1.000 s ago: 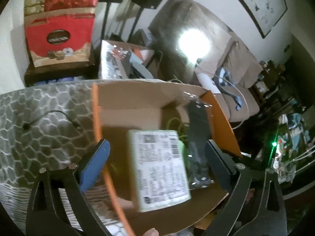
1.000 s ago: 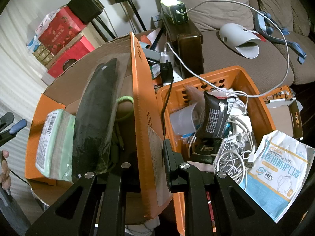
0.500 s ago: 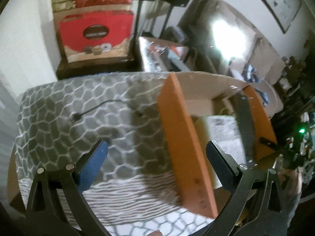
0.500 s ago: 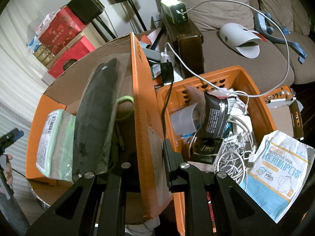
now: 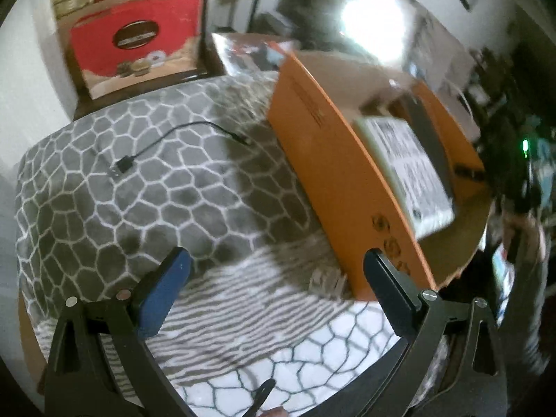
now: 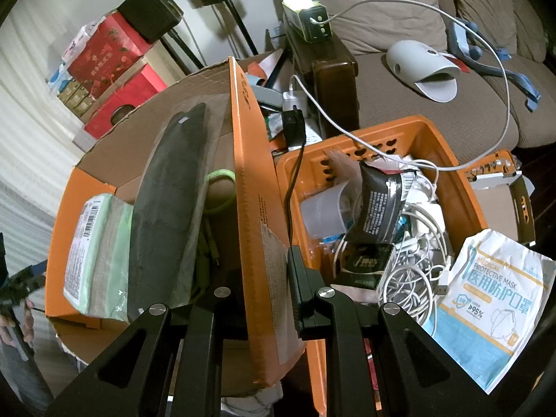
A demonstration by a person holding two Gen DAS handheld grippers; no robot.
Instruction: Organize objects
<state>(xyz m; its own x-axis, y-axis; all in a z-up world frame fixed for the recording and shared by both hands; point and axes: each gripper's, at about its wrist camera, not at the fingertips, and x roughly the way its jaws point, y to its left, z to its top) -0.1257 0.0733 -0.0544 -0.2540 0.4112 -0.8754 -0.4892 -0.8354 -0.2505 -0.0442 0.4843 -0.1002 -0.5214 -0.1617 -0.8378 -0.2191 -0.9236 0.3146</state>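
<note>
Left gripper [image 5: 274, 285] is hanging spread above the grey patterned blanket [image 5: 146, 205]; right gripper [image 6: 267, 288] is pinching the cardboard box [image 6: 250, 180] wall at the blanket's edge beside the sofa [image 6: 382, 17].

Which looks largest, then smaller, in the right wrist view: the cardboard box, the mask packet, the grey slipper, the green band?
1. cardboard box
2. mask packet
3. grey slipper
4. green band
The mask packet lies nearer the camera than the slipper, so those two are unsure.

Black cable [image 5: 166, 142] lies on patterned blanket [image 5: 156, 201].
</note>
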